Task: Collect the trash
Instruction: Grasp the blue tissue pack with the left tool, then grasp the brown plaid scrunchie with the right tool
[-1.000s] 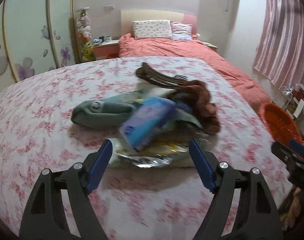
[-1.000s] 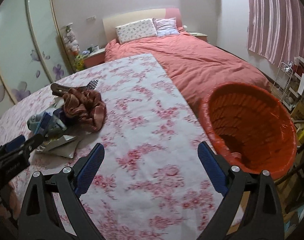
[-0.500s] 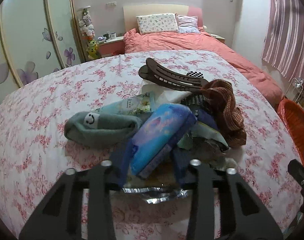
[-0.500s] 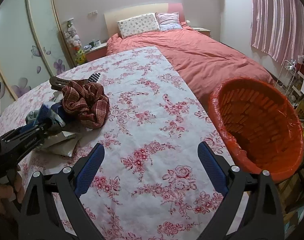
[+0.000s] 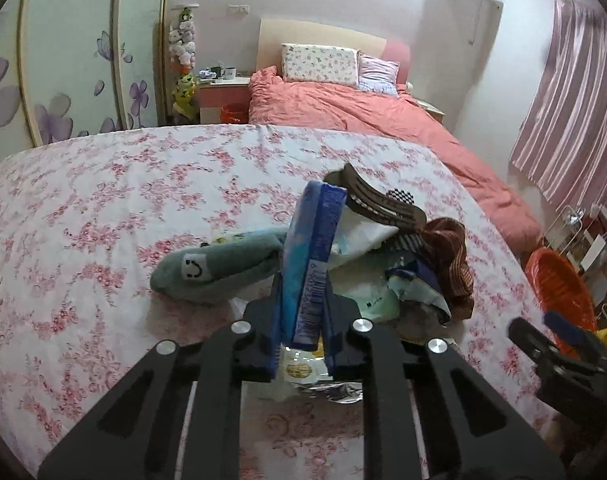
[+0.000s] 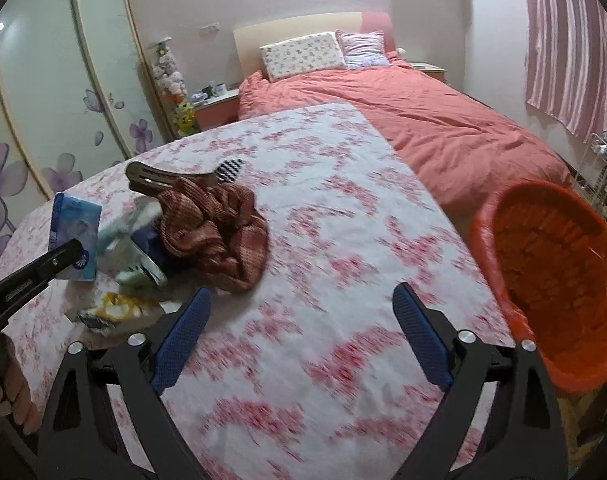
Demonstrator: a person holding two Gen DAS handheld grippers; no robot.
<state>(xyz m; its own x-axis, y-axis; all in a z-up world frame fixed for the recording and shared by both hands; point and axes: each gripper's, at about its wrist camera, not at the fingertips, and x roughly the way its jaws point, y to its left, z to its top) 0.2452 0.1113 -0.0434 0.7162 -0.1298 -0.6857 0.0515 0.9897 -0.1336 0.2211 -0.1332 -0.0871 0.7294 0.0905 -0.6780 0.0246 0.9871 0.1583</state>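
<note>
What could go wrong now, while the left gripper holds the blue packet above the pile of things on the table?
1. The left gripper pinches only the lower end of the blue packet, so the soft packet may bend or slip out.
2. The orange bin stands beyond the table's far side, so the carry is long.
3. The right gripper, empty, might get in the way.

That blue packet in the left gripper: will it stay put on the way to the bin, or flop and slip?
The blue packet stands upright from the closing left gripper without drooping, so it is probably fairly stiff and light. Its wrapper looks glossy, so it might slip. The pads pinch only its lower end, so it may pivot.
</note>
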